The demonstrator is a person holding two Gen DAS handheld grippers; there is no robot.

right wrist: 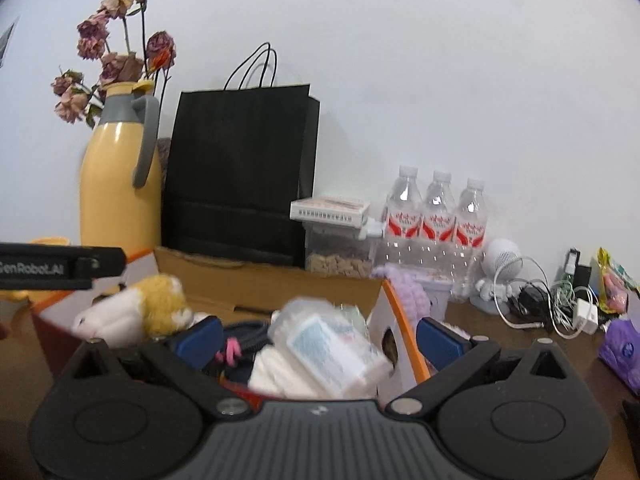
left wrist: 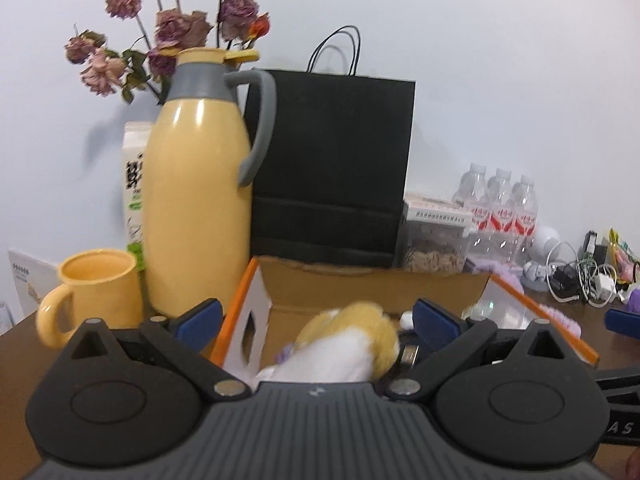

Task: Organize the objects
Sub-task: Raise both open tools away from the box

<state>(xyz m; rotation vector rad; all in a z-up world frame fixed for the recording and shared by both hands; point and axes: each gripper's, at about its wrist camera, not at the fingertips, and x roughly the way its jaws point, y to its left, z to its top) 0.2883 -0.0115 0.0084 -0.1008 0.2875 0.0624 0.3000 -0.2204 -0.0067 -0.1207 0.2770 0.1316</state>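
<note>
Nearest the left wrist camera, the left gripper (left wrist: 316,320) stands with its jaws wide apart over the box (left wrist: 376,280), and the plush toy (left wrist: 352,344) lies between and below the fingers, not gripped. The right gripper (right wrist: 318,334) is likewise spread, with a clear packet (right wrist: 332,344) lying blurred between its fingers; nothing shows it being pinched. My reading is that both items have just gone into the box, or are about to be taken out; I cannot tell which. If sorting continues, the next move calls for lifting clear of the box walls and reaching for loose things on the table (right wrist: 480,320), such as the cables (right wrist: 560,304) or the purple pack (right wrist: 624,352). Inside the box are the toy, the packet, white cloth and dark cord with a pink bit. Behind it stand a bag (left wrist: 332,168), a flask (left wrist: 196,184), a mug (left wrist: 96,292) and bottles (right wrist: 436,216).
</note>
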